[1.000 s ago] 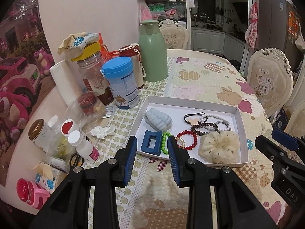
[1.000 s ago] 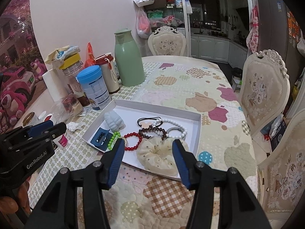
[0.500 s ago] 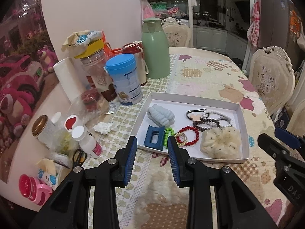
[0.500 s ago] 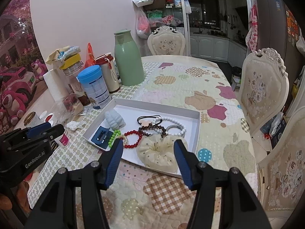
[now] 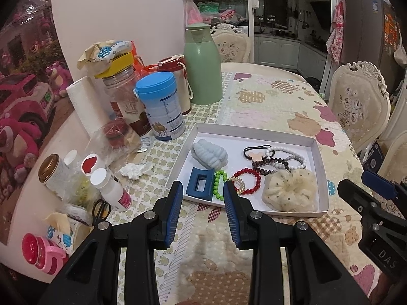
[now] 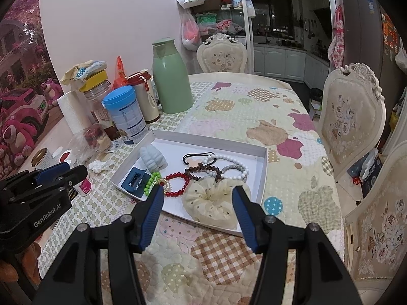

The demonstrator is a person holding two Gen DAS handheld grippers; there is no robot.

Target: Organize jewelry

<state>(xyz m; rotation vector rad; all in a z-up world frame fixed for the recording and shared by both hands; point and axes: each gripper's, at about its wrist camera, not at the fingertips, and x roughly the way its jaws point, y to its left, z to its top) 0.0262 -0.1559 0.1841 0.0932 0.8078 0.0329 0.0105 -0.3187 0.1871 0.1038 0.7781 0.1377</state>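
A white tray (image 5: 257,130) (image 6: 264,175) lies on the patterned tablecloth and holds the jewelry. In it are a blue hair claw (image 5: 200,184) (image 6: 134,181), a pale blue scrunchie (image 5: 209,153) (image 6: 153,158), a green bead bracelet (image 5: 218,184) (image 6: 150,182), a red bead bracelet (image 5: 248,184) (image 6: 176,183), dark and white bead bracelets (image 5: 278,158) (image 6: 221,169) and a cream scrunchie (image 5: 290,191) (image 6: 211,201). My left gripper (image 5: 202,213) is open and empty, just before the tray's near left edge. My right gripper (image 6: 197,216) is wide open and empty, before the cream scrunchie.
Left of the tray stand a blue-lidded can (image 5: 161,106), a green thermos (image 5: 202,63), a jar (image 5: 122,91), a paper roll (image 5: 82,106), small bottles (image 5: 112,189) and scissors (image 5: 100,209). Chairs (image 6: 352,117) stand at the table's right side.
Both grippers have drawn back slightly from the tray and risen a little. The items in the tray have not moved.
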